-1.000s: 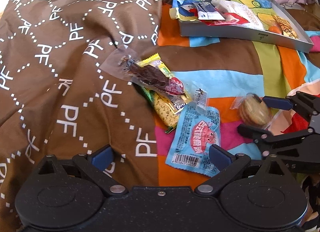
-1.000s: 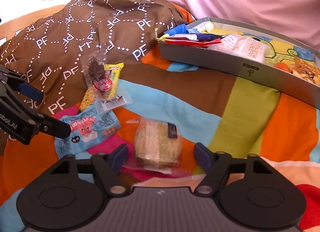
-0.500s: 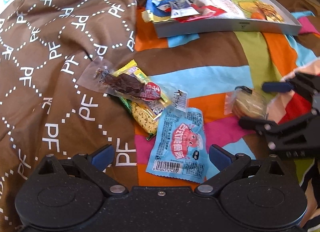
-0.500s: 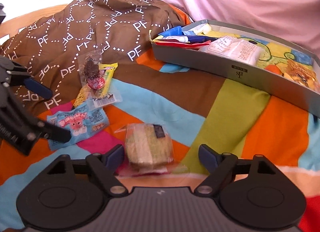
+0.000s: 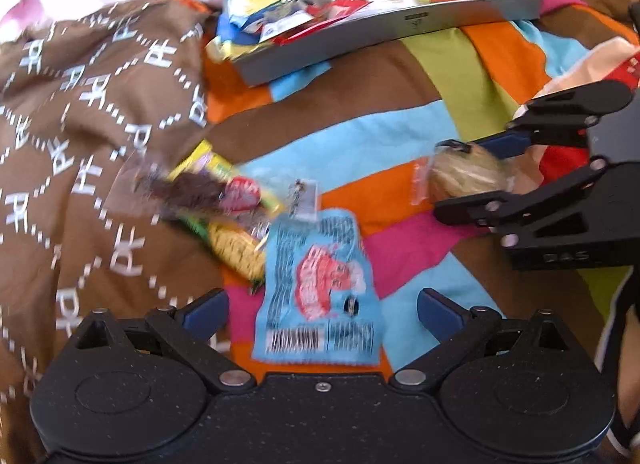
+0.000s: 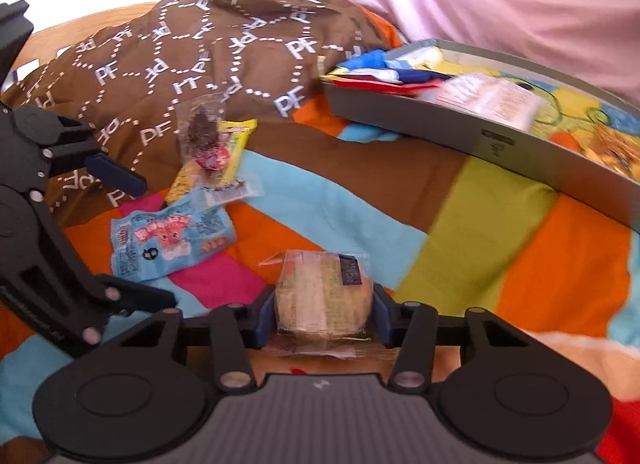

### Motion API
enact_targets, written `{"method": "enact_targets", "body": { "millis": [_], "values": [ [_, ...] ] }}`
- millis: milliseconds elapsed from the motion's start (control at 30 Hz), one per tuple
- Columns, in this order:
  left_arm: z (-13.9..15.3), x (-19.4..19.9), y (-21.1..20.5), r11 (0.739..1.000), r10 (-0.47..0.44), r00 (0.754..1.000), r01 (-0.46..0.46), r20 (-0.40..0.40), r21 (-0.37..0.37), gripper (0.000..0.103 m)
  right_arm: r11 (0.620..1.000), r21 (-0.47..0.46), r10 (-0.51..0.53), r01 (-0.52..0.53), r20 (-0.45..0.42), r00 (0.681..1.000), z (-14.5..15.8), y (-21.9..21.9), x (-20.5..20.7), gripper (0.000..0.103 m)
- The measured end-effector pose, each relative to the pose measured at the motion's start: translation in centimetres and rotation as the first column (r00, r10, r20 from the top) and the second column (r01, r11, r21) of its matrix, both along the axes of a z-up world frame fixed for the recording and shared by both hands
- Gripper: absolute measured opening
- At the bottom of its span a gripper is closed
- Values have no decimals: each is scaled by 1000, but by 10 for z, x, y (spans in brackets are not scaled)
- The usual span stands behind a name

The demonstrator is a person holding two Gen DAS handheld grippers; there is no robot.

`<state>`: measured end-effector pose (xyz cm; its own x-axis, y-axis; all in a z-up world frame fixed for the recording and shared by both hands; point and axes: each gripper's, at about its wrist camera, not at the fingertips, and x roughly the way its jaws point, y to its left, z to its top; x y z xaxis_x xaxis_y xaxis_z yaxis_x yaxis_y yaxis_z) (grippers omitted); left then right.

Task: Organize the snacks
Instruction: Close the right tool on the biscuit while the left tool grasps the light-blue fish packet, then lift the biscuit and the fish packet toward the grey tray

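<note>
The left gripper hangs with its jaws spread wide, holding nothing, over the blue snack packet that lies flat on the patchwork bedspread; the packet's barcode end sits between the two blue pads without touching either. Just left of it lie a yellow packet and a clear wrapper with a dark snack, overlapping at the edge of the brown patterned cloth. To the right, the right gripper has its jaws closed on the wrapped round biscuit, both pads pressed against its sides. Half a second ago those jaws stood wide with the biscuit loose between them. The grey tray of sorted snacks sits well beyond, toward the right.
</note>
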<state>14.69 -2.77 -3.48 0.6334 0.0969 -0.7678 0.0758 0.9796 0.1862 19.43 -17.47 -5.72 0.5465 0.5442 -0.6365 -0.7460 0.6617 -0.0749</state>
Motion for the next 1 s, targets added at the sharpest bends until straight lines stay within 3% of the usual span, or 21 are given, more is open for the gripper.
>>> {"method": "enact_targets", "body": {
  "millis": [100, 300, 600, 1000],
  "values": [
    [-2, 10, 0, 1000, 4, 1000, -4, -2, -9, 100, 1000, 5, -20, 20, -17, 1000, 2, -13, 0, 52],
    [-9, 26, 14, 985, 96, 995, -100, -37, -137, 99, 999, 8, -34, 34, -27, 999, 2, -26, -5, 53],
    [-4, 18, 3, 981, 81, 996, -85, -31, -173, 64, 999, 2, -49, 49, -20, 999, 2, -25, -11, 53],
    [6, -14, -9, 958, 62, 994, -85, -90, -275, 62, 999, 21, -39, 40, -60, 997, 5, -46, -29, 53]
  ]
}}
